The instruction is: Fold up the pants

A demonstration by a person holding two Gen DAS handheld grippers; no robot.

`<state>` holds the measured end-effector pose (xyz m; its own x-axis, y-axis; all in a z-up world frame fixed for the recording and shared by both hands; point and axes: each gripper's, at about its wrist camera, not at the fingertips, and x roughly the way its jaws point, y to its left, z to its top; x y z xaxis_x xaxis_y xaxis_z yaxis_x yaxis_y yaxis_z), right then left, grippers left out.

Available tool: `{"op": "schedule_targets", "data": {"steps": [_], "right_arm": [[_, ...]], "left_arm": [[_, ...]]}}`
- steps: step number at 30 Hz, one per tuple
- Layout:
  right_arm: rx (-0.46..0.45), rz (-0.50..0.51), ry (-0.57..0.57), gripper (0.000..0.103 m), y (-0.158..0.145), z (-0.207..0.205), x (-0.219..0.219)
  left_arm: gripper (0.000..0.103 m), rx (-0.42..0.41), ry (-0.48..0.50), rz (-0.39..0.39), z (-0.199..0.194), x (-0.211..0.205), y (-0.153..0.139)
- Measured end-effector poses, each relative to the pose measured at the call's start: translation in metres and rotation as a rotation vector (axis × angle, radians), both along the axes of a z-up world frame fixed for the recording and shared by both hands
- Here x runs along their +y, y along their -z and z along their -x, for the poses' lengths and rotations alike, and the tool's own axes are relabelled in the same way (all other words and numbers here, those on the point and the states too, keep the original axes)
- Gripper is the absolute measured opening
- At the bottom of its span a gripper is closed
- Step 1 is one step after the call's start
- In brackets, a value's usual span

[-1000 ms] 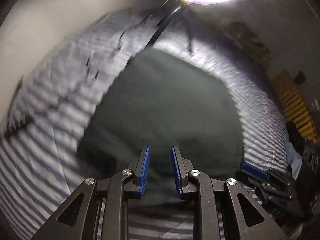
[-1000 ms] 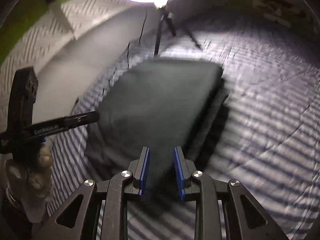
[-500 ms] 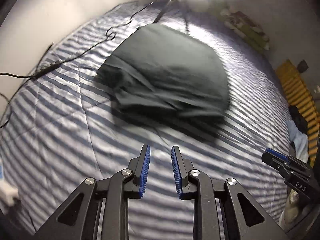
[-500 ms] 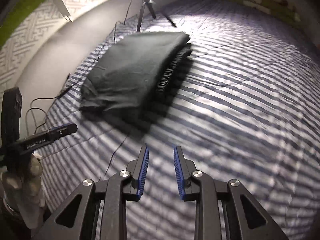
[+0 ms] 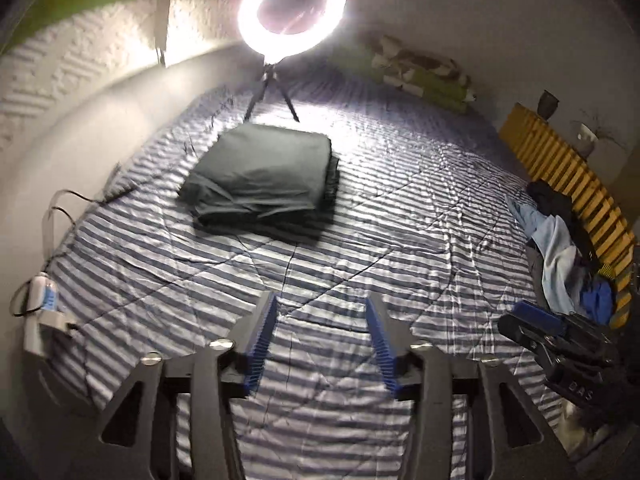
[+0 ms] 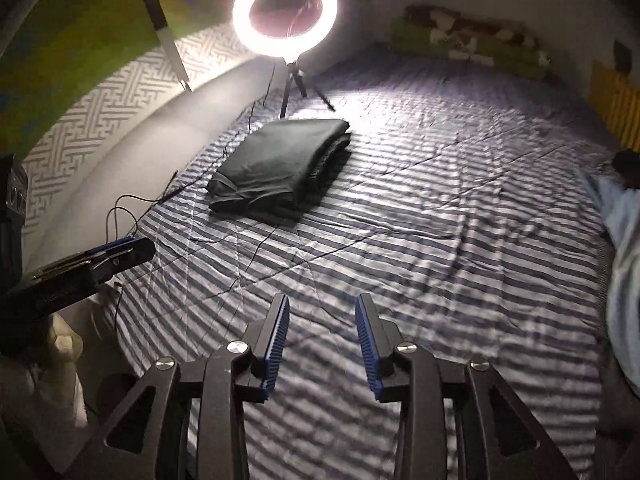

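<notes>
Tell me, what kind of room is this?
Most likely a bedroom: a wide bed with a striped quilt, folded dark pants lying on it, and loose clothes piled at its edge. A ring light stands behind.

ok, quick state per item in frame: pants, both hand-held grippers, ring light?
pants: folded, lying flat on striped bedspread
left hand-held gripper: jaws opening, nothing between them
right hand-held gripper: jaws opening, nothing between them
ring light: on, upright on tripod

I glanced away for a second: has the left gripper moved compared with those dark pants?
Yes. The left gripper has drawn back from the folded pants. It was right over them; now they lie far off near the ring light, striped bedspread between. Its jaws are opening, empty.
</notes>
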<state>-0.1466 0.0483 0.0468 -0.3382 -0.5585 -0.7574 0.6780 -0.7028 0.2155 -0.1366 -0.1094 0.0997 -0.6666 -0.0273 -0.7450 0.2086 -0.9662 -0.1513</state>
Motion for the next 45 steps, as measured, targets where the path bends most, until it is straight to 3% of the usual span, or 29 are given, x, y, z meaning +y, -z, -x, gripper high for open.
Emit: {"op": "schedule_targets", "data": {"steps": [2, 4, 6, 9, 16, 18, 45], "right_arm": [[0.035, 0.015, 0.006, 0.044, -0.007, -0.018, 0.019], [0.089, 0.008, 0.019, 0.052, -0.012, -0.035, 0.031], [0.166, -0.004, 0.048, 0.067, -0.016, -0.055, 0.047], [0.219, 0.005, 0.087, 0.074, -0.018, -0.073, 0.064], [0.250, -0.013, 0.111, 0.075, -0.017, -0.102, 0.087], [0.259, -0.014, 0.125, 0.075, -0.019, -0.105, 0.091], [0.239, -0.031, 0.127, 0.075, -0.008, -0.114, 0.092]], "left_arm": [[0.070, 0.040, 0.002, 0.039, -0.022, 0.018, -0.009], [0.074, 0.057, 0.000, 0.058, -0.039, 0.033, -0.016], [0.079, 0.066, -0.003, 0.065, -0.055, 0.045, -0.019], [0.092, 0.091, -0.025, 0.105, -0.077, 0.059, -0.020], [0.096, 0.107, -0.038, 0.154, -0.103, 0.071, -0.022], [0.103, 0.114, -0.054, 0.160, -0.107, 0.070, -0.024], [0.103, 0.056, -0.037, 0.135, -0.104, 0.067, 0.001]]}}
